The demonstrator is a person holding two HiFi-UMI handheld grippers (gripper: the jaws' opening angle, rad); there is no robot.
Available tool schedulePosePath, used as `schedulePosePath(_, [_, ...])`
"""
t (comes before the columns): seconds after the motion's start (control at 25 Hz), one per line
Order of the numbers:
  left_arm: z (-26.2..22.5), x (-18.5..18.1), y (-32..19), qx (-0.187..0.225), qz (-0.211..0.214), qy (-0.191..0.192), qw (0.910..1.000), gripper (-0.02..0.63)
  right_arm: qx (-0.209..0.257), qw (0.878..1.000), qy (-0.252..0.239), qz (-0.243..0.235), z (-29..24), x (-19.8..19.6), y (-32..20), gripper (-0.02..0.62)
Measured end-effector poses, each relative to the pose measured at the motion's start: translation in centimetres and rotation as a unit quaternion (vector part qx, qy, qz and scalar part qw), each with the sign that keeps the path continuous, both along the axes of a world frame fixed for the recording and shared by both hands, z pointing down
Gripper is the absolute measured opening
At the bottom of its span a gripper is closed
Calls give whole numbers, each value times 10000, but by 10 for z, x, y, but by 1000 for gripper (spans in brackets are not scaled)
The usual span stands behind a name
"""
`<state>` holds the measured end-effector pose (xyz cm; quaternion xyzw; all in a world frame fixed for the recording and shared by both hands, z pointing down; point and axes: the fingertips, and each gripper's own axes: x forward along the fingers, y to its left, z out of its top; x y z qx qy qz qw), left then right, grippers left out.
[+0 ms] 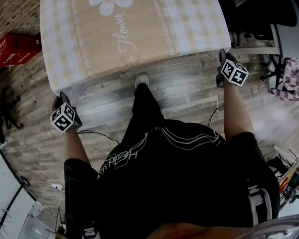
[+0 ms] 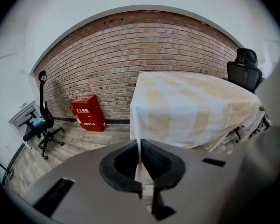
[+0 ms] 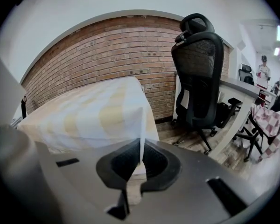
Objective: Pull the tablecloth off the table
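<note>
Far left first: there's a red crate (image 1: 14, 49) on the wood floor (image 1: 189, 88) by the brick wall (image 2: 144, 50), well apart from anything you're doing, so no worries there. Your left gripper (image 1: 63, 96) sits at the near-left corner of the tablecloth (image 1: 134, 29) with its jaws pinched together on the hanging corner. In the left gripper view a thin fold of fabric runs straight in between the closed pads. The cloth is the beige checked one with the daisy and the "Flower" print. It lies spread over the whole top and drapes over every edge you can see, hiding the table, so I'd say the pull hasn't really started yet. Your shoe (image 1: 142, 79) is planted between the two corners, which squares you up to the near edge. Your right gripper (image 1: 223, 56) mirrors the left at the near-right corner, clamped on its own fold the same way. Grabbing both corners makes sense, since an even pull should bring the cloth toward you flat instead of bunching to one side. On the right a black office chair (image 3: 198, 73) stands near that corner, so I'd keep an eye on it when the fabric comes off.
</note>
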<state>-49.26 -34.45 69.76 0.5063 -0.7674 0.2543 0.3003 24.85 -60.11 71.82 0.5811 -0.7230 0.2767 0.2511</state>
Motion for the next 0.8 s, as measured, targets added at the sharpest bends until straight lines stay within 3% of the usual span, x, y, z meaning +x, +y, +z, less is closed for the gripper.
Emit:
schedulePosePath(0.44, [-24, 6, 12, 224, -280, -158, 9992, 6, 214, 9996, -160, 39, -23, 6, 13, -3])
schedulePosePath(0.8, [-54, 11, 11, 543, -385, -15, 9978, 6, 510, 9986, -63, -88, -58, 4, 16, -3])
